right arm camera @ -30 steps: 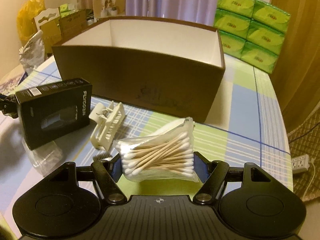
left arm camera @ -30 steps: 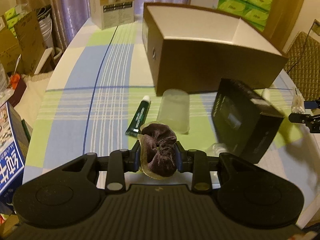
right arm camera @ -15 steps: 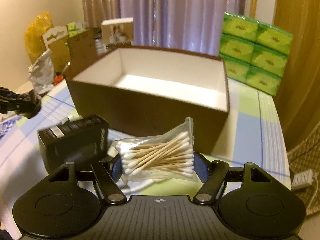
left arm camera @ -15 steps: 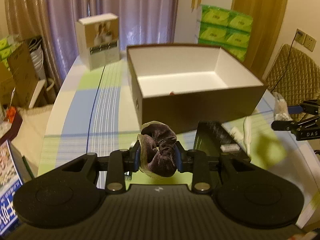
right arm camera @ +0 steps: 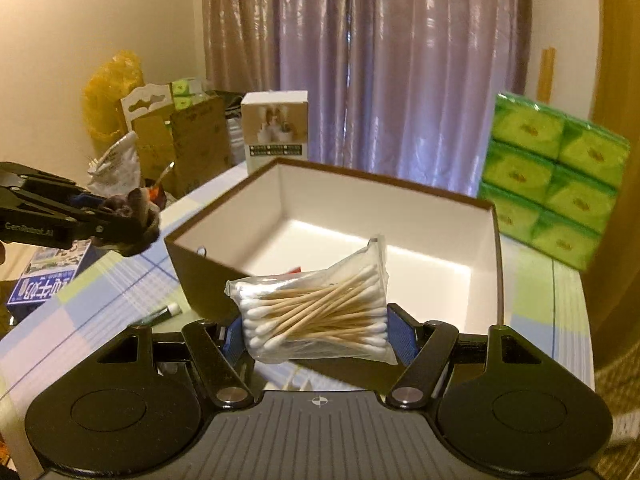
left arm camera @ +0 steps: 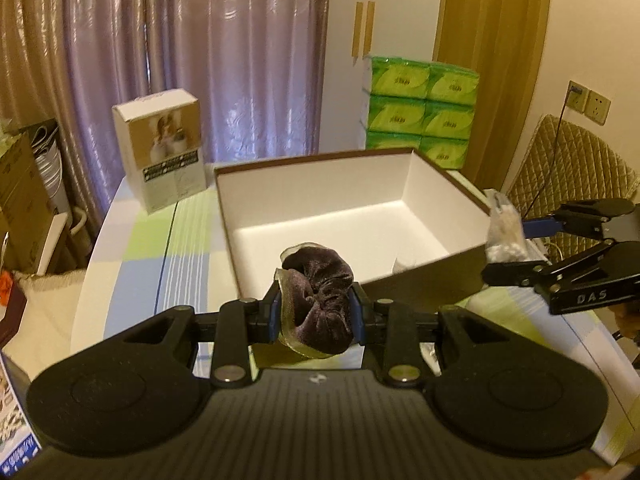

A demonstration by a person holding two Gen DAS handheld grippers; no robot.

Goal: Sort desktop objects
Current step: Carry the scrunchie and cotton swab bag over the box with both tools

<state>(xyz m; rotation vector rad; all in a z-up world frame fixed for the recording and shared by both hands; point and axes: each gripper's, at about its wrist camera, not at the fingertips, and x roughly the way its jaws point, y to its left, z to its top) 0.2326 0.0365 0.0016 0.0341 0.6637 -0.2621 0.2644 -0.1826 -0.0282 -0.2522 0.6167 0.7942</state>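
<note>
**Both grippers loaded at the near edge of the open box**

The left gripper (left arm camera: 315,314) is clenched on a dark velvet scrunchie (left arm camera: 318,304), raised just short of the near-left wall of the brown box (left arm camera: 400,276). The box stands open on the checked tablecloth (left arm camera: 140,280), white inside. On the right, the right gripper (right arm camera: 316,330) grasps a clear bag of cotton swabs (right arm camera: 316,312), raised at the box's near wall.

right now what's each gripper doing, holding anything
left gripper: shut on the dark hair scrunchie
right gripper: shut on the bag of cotton swabs
</note>
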